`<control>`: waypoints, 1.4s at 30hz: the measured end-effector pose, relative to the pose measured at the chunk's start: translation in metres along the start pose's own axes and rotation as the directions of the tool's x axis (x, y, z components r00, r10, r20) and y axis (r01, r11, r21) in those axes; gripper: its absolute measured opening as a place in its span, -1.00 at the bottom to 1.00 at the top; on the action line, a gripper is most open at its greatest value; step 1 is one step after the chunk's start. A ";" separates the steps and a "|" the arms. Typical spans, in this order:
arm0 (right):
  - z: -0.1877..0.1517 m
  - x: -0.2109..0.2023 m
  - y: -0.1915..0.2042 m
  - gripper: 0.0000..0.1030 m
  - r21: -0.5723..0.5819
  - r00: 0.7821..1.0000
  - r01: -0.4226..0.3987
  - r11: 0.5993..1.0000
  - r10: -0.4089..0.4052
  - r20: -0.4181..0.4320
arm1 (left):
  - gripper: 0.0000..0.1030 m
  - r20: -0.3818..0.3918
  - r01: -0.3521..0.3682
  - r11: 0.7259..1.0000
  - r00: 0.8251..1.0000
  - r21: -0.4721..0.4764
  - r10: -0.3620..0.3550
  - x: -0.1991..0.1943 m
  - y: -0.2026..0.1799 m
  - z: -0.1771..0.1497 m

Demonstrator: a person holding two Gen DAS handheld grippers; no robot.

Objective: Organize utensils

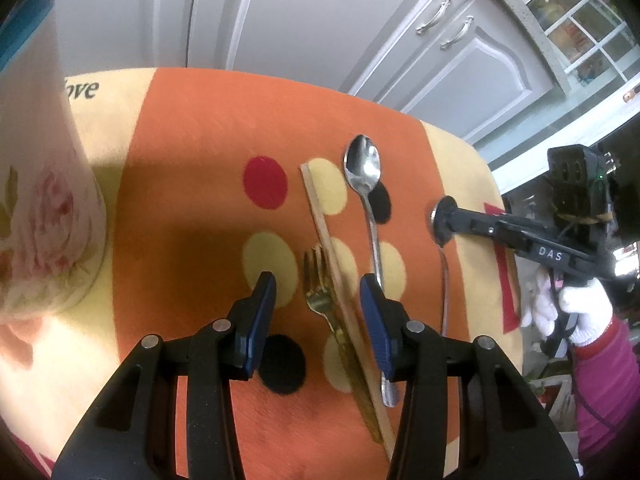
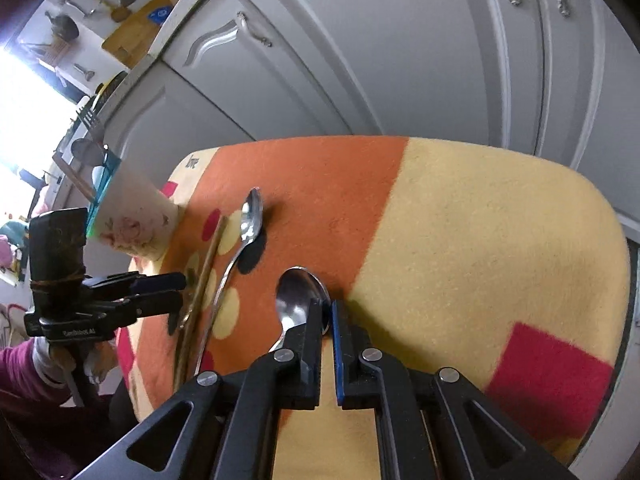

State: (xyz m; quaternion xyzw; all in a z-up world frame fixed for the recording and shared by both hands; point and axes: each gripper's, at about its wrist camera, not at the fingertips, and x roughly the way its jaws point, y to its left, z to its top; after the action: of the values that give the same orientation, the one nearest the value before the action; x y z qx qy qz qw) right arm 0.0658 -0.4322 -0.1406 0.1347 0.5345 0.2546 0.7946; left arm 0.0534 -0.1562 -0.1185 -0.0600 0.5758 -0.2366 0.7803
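My left gripper [image 1: 318, 298] is open and points down over a gold fork [image 1: 320, 300] and a wooden chopstick [image 1: 326, 240], touching neither. A silver spoon [image 1: 364, 164] lies just right of them on the orange cloth [image 1: 192, 128]. My right gripper [image 2: 327, 314] is shut on the rim of a second spoon's bowl [image 2: 296, 296]. In the left wrist view the right gripper [image 1: 442, 216] is at the right, and that spoon's handle [image 1: 444, 292] trails toward the table's near edge. In the right wrist view the left gripper [image 2: 182, 291] is at the far left.
A floral cup [image 1: 48, 220] stands at the table's left, with utensils sticking out of its mouth [image 2: 96, 152]. Grey cabinet doors [image 2: 400, 60] rise behind the table. The yellow cloth area [image 2: 480, 240] lies right of the held spoon. A white-gloved hand [image 1: 576, 308] grips the right tool.
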 end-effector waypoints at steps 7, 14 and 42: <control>0.003 0.004 0.001 -0.87 -0.004 1.000 -0.019 1.000 0.019 0.013 | -0.59 0.005 -0.010 0.998 1.000 0.057 0.010 0.009 0.002 0.008; 0.003 0.001 -0.002 -0.63 -0.006 0.999 -0.051 0.999 0.051 0.015 | -0.68 -0.011 0.009 0.991 1.000 0.135 -0.007 0.016 -0.007 0.010; -0.011 -0.054 0.078 -0.95 -0.196 0.986 0.132 0.972 -0.108 0.128 | -1.00 0.168 -0.010 0.985 0.986 0.170 -0.019 -0.083 -0.032 -0.014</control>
State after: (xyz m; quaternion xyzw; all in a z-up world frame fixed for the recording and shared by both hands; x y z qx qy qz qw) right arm 0.0194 -0.3976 -0.0648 0.0345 0.4653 0.2513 0.8481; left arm 0.0118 -0.1456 -0.0397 -0.0143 0.4853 -0.2807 0.8280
